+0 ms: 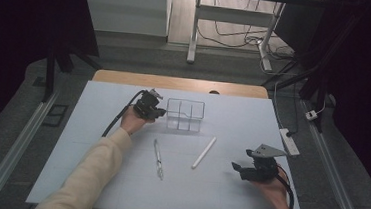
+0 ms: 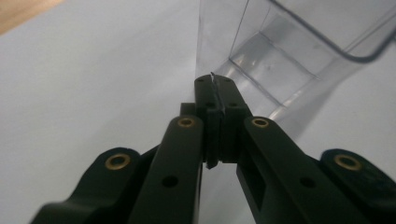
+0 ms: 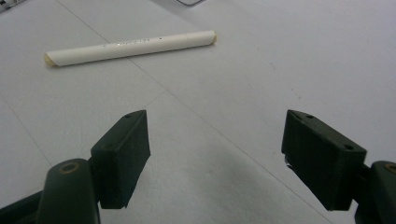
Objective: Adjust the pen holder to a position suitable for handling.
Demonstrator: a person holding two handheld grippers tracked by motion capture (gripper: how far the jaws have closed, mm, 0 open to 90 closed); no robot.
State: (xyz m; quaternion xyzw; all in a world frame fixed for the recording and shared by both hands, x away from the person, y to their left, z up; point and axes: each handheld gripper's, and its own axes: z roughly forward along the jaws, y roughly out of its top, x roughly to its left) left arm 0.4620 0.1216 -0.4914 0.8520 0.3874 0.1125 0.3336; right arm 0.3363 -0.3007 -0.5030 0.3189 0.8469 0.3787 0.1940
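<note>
A clear plastic container (image 1: 185, 115) with inner dividers stands on the white table top (image 1: 232, 118) at the middle back. My left gripper (image 1: 161, 113) is at its left side. In the left gripper view the jaws are pressed together on the thin edge of the container (image 2: 280, 60) wall, so the left gripper (image 2: 214, 86) is shut on it. A white pen (image 1: 204, 152) lies in front of the container, and a slim clear pen (image 1: 158, 158) lies to its left. My right gripper (image 1: 236, 167) rests low at the front right. The right gripper (image 3: 215, 154) is open with nothing between its jaws, and the white pen (image 3: 130, 46) lies beyond it.
A white power strip (image 1: 290, 141) lies at the table's right edge with a cable running back. A wooden strip (image 1: 180, 82) borders the far edge. Beyond it stand desk legs (image 1: 194, 30) and floor cables. Dark curtains flank both sides.
</note>
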